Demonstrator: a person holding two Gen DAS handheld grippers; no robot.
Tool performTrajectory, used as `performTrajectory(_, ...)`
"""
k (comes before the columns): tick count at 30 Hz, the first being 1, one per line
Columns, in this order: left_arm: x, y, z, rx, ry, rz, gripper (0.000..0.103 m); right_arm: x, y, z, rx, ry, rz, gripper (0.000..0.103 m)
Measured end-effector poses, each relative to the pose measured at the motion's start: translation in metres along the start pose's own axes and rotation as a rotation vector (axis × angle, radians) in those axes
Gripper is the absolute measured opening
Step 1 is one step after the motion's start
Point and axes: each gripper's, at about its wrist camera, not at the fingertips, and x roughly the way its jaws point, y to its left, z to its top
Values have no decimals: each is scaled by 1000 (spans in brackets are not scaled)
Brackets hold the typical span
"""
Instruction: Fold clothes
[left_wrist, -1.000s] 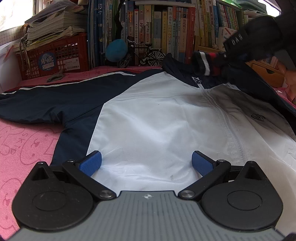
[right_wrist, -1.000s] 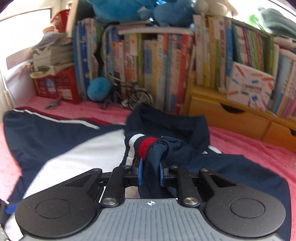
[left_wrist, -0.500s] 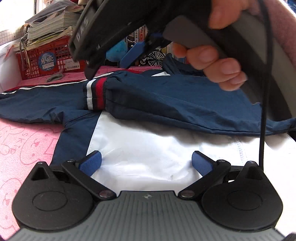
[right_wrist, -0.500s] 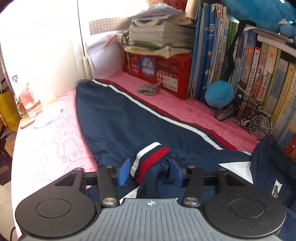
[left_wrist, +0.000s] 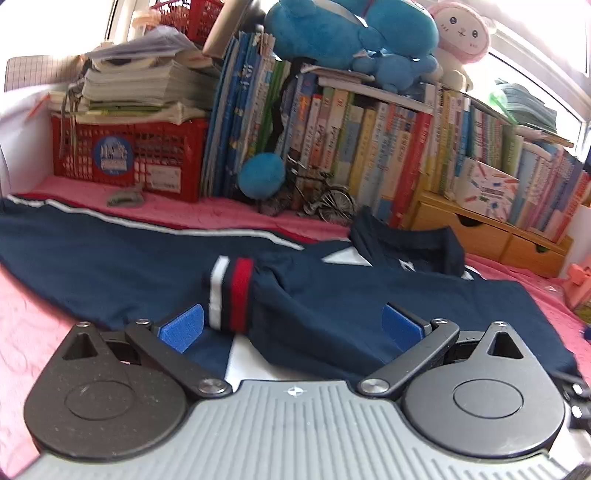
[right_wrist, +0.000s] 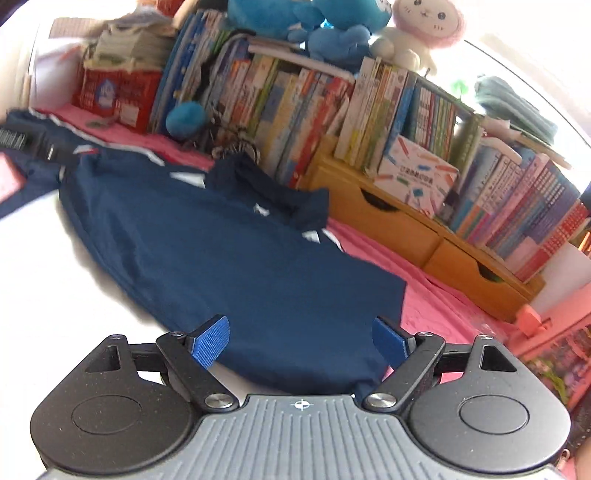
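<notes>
While both sets of blue fingers (right_wrist: 207, 345) stand wide apart gripping nothing, the right gripper (right_wrist: 301, 341) has just been opening and let go the striped cuff (left_wrist: 232, 291), now lying mid-frame across the navy jacket (left_wrist: 332, 295) on the pink table (left_wrist: 22, 332). One sleeve is folded in; the upper-left sleeve and body remain.

Navy jacket (left_wrist: 332, 295), sleeve folded across, jaws apart

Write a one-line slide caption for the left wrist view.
Open left gripper over a navy jacket on a pink blanket, its sleeve folded across, striped cuff between the fingers.
</notes>
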Motion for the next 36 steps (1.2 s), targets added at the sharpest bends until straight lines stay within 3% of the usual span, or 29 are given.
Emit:
performTrajectory(5, 64, -1, -4, 173, 106, 203, 103, 18, 11, -18, -31, 10, -59, 85)
performTrajectory(11, 79, 21, -5, 74, 169, 125, 103, 49, -20, -34, 81, 70, -305, 85)
performTrajectory(13, 79, 21, -5, 75, 170, 121, 103, 51, -42, -51, 138, 85, -386, 94)
performTrajectory(14, 79, 21, -6, 79, 170, 119, 103, 51, -53, -61, 179, 93, -368, 100)
performTrajectory(17, 79, 20, -6, 83, 171, 110, 103, 53, -66, -71, 240, 122, -321, 101)
performTrajectory(20, 80, 20, -5, 83, 172, 110, 103, 43, -61, -63, 172, 146, -277, 100)
performTrajectory(23, 80, 21, -5, 82, 172, 110, 103, 5, -52, -45, 125, 74, -151, 101)
performTrajectory(27, 81, 21, -5, 81, 173, 109, 103, -30, -34, -8, 130, -120, 29, 103)
performTrajectory(29, 81, 21, -5, 80, 173, 108, 103, -22, -21, 13, 122, -168, 93, 103)
performTrajectory(31, 81, 22, -5, 79, 173, 107, 103, 4, -6, 34, 124, -152, 120, 103)
performTrajectory(36, 81, 22, -5, 78, 173, 107, 103, 87, 14, 56, 246, 33, 201, 103)
